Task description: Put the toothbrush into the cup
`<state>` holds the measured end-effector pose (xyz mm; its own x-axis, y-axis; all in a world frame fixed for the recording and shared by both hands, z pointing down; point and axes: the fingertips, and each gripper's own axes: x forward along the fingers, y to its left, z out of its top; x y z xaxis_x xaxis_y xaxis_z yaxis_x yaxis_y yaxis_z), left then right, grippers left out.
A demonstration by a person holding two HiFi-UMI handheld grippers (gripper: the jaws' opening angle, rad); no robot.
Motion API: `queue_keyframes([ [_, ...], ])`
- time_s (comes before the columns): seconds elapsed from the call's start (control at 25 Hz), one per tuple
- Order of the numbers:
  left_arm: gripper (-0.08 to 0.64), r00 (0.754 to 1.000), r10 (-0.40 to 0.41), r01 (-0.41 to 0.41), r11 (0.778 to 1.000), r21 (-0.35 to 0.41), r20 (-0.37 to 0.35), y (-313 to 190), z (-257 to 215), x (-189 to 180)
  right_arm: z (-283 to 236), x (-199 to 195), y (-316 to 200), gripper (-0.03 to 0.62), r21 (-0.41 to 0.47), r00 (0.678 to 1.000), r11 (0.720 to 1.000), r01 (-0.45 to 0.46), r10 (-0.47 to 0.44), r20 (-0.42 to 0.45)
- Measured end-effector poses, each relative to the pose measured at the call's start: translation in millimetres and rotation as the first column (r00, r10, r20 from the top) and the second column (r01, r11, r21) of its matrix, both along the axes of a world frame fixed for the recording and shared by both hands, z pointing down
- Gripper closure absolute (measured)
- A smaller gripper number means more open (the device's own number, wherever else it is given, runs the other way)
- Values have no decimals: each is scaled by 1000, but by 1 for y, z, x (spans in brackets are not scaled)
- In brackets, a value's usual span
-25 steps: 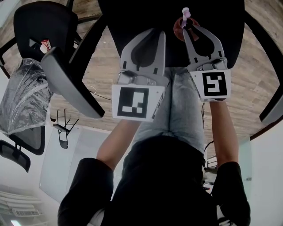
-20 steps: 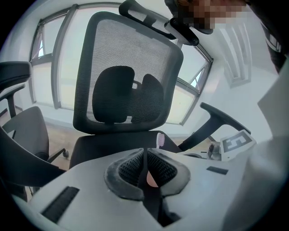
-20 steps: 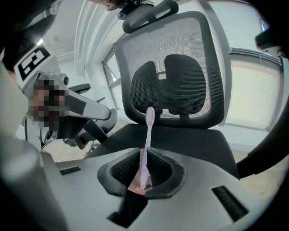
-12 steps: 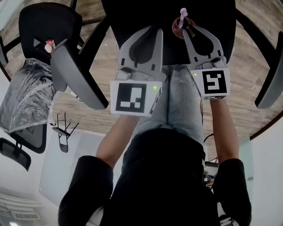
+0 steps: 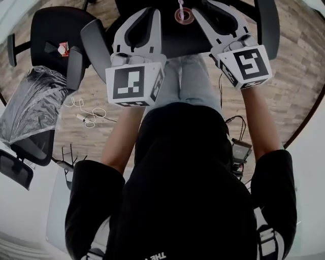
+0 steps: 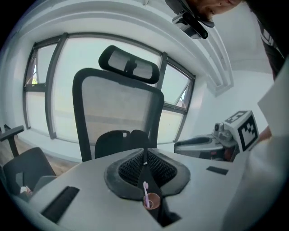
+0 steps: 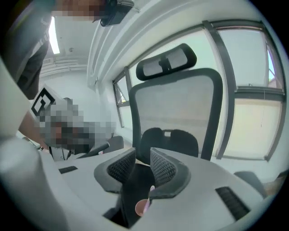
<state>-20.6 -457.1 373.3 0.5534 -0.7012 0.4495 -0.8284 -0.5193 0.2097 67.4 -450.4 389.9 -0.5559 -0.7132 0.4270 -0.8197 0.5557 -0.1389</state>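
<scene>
A small brown cup (image 5: 184, 15) stands on the dark table (image 5: 170, 38) with the pink toothbrush (image 5: 180, 8) upright inside it. My left gripper (image 5: 146, 10) hovers left of the cup, my right gripper (image 5: 208, 6) right of it, both held off the table. In the left gripper view the cup (image 6: 151, 201) and toothbrush (image 6: 145, 191) show below the left gripper (image 6: 144, 155), whose pads meet with nothing held. In the right gripper view the right gripper (image 7: 142, 161) is open and empty above the cup (image 7: 142, 206) and toothbrush (image 7: 151, 191).
A black mesh office chair (image 6: 121, 118) stands across the table. More black chairs (image 5: 58, 35) and a plastic-wrapped one (image 5: 30, 106) sit at the left on the wood floor. Loose cables (image 5: 87, 115) lie near the person's legs.
The head view has tilted, so both grippers and the cup sit higher in it. The right gripper, earlier right at the toothbrush over the cup, now stands apart from it.
</scene>
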Motion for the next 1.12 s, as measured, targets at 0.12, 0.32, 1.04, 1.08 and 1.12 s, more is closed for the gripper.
queue_keyframes([
  [0.12,520,1000,8,-8,999,39,-20,11,-44,-11,-68,6,-4,505,69,999,997,-32,32,5],
  [0.32,520,996,21,-11,994,106,-90,23,-118,-30,-160,22,14,572,166,992,979,-120,115,44],
  [1.04,520,992,-9,40,970,242,-128,61,-232,-66,-252,22,73,574,217,974,954,-208,182,134],
  [1.08,520,991,-12,44,968,248,-130,62,-236,-66,-254,22,75,574,219,975,954,-204,180,128],
  [1.12,520,991,-15,48,966,253,-132,64,-240,-66,-257,22,76,574,222,976,954,-201,177,124],
])
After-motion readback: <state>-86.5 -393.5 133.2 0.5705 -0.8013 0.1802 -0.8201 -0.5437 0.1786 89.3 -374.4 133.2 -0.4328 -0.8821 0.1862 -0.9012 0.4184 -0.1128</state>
